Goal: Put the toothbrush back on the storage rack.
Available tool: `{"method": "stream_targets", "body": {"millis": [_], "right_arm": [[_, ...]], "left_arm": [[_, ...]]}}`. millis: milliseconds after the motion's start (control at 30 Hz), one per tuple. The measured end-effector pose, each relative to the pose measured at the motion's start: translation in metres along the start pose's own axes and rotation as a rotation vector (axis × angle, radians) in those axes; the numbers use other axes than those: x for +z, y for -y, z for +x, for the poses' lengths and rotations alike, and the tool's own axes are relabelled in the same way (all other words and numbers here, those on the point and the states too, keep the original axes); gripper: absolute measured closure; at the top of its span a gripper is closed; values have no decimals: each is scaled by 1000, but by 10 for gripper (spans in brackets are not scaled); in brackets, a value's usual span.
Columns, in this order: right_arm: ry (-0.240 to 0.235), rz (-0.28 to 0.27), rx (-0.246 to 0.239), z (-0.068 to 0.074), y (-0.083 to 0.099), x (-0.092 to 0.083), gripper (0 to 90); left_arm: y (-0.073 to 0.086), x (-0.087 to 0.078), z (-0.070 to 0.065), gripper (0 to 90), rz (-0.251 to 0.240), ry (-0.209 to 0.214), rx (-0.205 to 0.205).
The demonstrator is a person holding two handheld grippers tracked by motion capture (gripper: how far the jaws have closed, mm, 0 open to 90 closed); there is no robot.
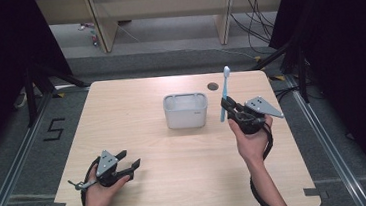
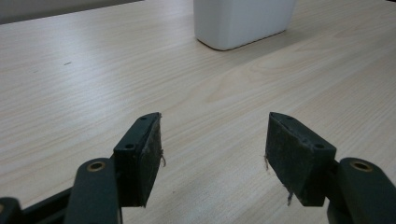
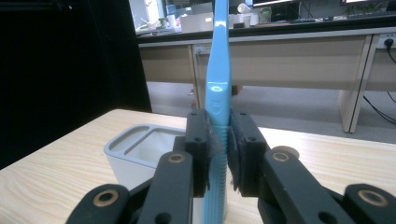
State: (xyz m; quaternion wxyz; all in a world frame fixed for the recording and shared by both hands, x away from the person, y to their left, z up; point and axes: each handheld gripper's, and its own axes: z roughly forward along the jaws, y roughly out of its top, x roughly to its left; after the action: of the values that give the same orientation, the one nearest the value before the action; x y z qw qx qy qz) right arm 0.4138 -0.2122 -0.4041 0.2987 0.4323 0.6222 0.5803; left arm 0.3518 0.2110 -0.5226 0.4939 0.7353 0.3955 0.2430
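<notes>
Currently, nearest the person, the left gripper (image 1: 126,169) rests low at about 7 o'clock on the light wooden table (image 1: 188,183), jaws spread wide with nothing between them; in the left gripper view its black pads (image 2: 149,158) frame bare wood grain, and the base of the white holder (image 2: 243,23) shows beyond at 12 o'clock. Farther in, at about 3 o'clock, the right gripper (image 1: 227,105) is raised off the table, jaws clamped narrow on a light blue toothbrush (image 1: 225,92). Right gripper view: the toothbrush (image 3: 218,93) stands upright, gripped on the lower handle, brush head up. Centre of table: the white two-compartment holder (image 1: 185,111), which looks empty as far as the high view lets me see inside. The brush is just to the right of the holder, not yet above it. Farthest out, a small dark round hole (image 1: 213,86) in the tabletop near 1 o'clock. Judgement: pick-up is done; carrying the brush over a compartment, lowering it in and releasing remain. Left gripper looks idle.
</notes>
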Motion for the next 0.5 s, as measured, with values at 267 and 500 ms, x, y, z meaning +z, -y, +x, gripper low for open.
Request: {"method": "stream_targets", "body": {"millis": [267, 500], "right_arm": [[3, 1, -13, -1, -3, 4, 793], [-1, 4, 4, 1, -5, 7, 793]], "left_arm": [[0, 0, 0, 358, -2, 0, -1], [0, 0, 0, 358, -4, 1, -2]]}}
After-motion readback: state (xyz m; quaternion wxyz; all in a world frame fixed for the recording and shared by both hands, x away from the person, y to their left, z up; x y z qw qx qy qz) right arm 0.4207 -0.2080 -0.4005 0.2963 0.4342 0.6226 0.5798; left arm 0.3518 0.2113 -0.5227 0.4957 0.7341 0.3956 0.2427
